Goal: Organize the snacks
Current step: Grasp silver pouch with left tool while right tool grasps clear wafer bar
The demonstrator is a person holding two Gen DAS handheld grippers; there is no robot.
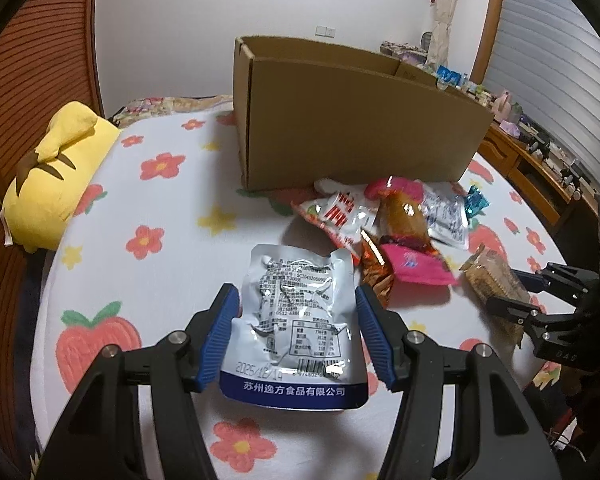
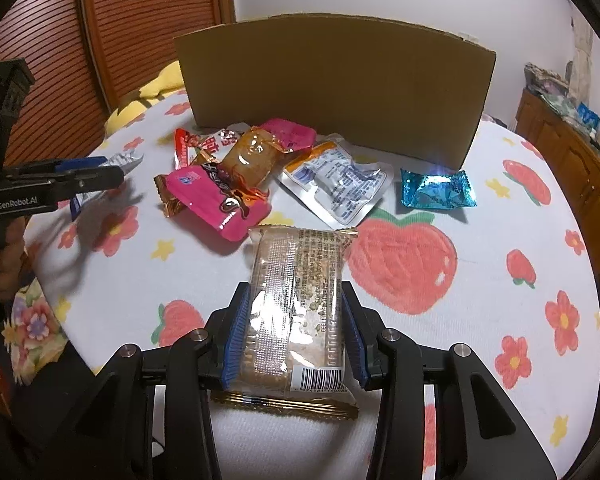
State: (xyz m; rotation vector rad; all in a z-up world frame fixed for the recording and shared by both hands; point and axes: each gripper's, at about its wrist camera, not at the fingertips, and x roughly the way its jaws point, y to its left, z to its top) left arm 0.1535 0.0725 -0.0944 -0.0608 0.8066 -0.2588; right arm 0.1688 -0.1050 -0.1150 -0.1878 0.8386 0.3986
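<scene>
My left gripper is shut on a silver pouch with a blue bottom band, its blue pads pressed to the pouch's two sides. My right gripper is shut on a clear-wrapped brown biscuit pack; it also shows in the left wrist view. A pile of snacks lies in front of an open cardboard box: a pink packet, a clear brown snack, a red-white packet, a silver-orange pouch and a blue foil candy.
The surface is a bed with a white flower-and-strawberry sheet. A yellow plush pillow lies at the far left by the wooden headboard. A wooden dresser with clutter stands to the right.
</scene>
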